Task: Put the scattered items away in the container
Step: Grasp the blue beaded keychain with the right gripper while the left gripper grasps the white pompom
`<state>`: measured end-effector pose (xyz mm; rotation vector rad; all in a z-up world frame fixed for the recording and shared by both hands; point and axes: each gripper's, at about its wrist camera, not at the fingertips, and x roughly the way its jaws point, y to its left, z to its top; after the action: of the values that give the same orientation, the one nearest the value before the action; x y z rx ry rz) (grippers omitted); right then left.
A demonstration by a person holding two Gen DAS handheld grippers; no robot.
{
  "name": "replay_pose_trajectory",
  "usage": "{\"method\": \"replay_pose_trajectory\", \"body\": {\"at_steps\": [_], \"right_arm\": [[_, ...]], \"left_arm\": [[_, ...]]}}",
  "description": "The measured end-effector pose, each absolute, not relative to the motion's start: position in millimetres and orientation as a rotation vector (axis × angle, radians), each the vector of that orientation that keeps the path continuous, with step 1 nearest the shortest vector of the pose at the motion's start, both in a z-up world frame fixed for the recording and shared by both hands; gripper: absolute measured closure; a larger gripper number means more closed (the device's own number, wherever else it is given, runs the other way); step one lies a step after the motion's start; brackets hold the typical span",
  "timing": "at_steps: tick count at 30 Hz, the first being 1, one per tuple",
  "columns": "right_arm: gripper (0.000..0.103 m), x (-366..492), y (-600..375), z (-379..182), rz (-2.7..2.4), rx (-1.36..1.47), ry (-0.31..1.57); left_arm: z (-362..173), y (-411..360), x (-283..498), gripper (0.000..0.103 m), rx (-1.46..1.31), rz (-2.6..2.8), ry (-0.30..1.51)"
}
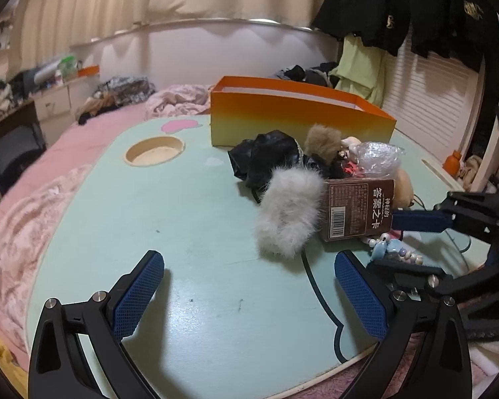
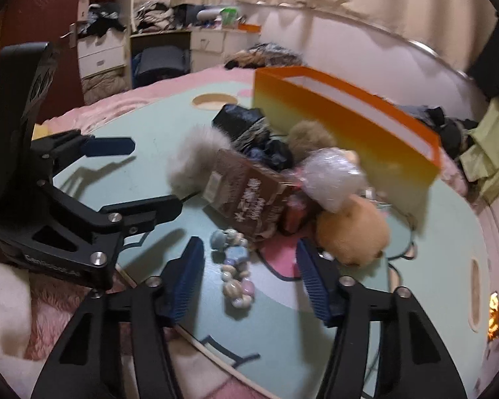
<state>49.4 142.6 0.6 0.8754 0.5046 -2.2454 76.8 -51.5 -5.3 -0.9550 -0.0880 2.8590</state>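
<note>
Two grippers over a pale green table (image 1: 189, 219) set on a pink bed. Left gripper (image 1: 249, 294) wide open, blue pads (image 1: 138, 294) far apart, nothing between them, low over a bare part of the table. Right gripper (image 2: 249, 281) wide open too, holding nothing, with a string of pastel beads (image 2: 234, 272) lying on the table between its fingers, not touching either pad. Orange and yellow box (image 1: 299, 116) standing open at the far side of the table. Messy pile just in front of the box: a white fluffy thing (image 1: 289, 212) on the near left, touching a brown card box (image 1: 357, 209) with white writing and a barcode. Behind those, a crumpled black bag (image 1: 262, 158), a tan furry ball (image 1: 322, 141) and a clear crinkly plastic bag (image 1: 377, 158). From the right wrist view, a round orange plush toy (image 2: 352, 229) lying at the right end of the pile, near the right gripper's right finger. Round cup hole (image 1: 154, 151) in the table on the far left, well apart from the pile. Dark clothes hanging in the far right corner.
</note>
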Motion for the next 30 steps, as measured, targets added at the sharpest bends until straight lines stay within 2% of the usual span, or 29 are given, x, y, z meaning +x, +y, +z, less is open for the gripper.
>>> {"method": "replay_pose_trajectory", "body": {"at_steps": [1, 2, 6, 8, 14, 20, 27, 29, 30], "right_arm": [[0.059, 49, 143, 0, -2.247, 0.878, 0.491], [0.074, 49, 144, -1, -2.248, 0.880, 0.480], [0.074, 52, 153, -3, -2.282, 0.873, 0.422], [0.084, 58, 164, 2, -2.311, 0.828, 0.367], [0.084, 64, 184, 9, -2.386, 0.761, 0.249], [0.084, 65, 184, 11, -2.399, 0.771, 0.223], [0.084, 59, 190, 13, -2.407, 0.787, 0.196], [0.084, 59, 192, 13, -2.407, 0.790, 0.183], [0.084, 58, 193, 13, -2.407, 0.791, 0.180]], "left_arm": [[-5, -52, 77, 0.001, -0.954, 2.859, -0.092], [-5, -51, 77, 0.001, -0.951, 2.861, -0.090], [-4, -50, 78, 0.001, -0.937, 2.853, -0.087], [-2, -51, 78, 0.001, -0.925, 2.846, -0.095], [12, -58, 71, 0.001, -0.847, 2.902, -0.094], [19, -58, 58, 0.001, -0.827, 2.871, -0.139], [12, -44, 45, 0.023, -0.906, 2.781, -0.112], [10, -44, 43, 0.036, -0.924, 2.765, -0.119], [9, -45, 43, 0.047, -0.931, 2.756, -0.125]]}}
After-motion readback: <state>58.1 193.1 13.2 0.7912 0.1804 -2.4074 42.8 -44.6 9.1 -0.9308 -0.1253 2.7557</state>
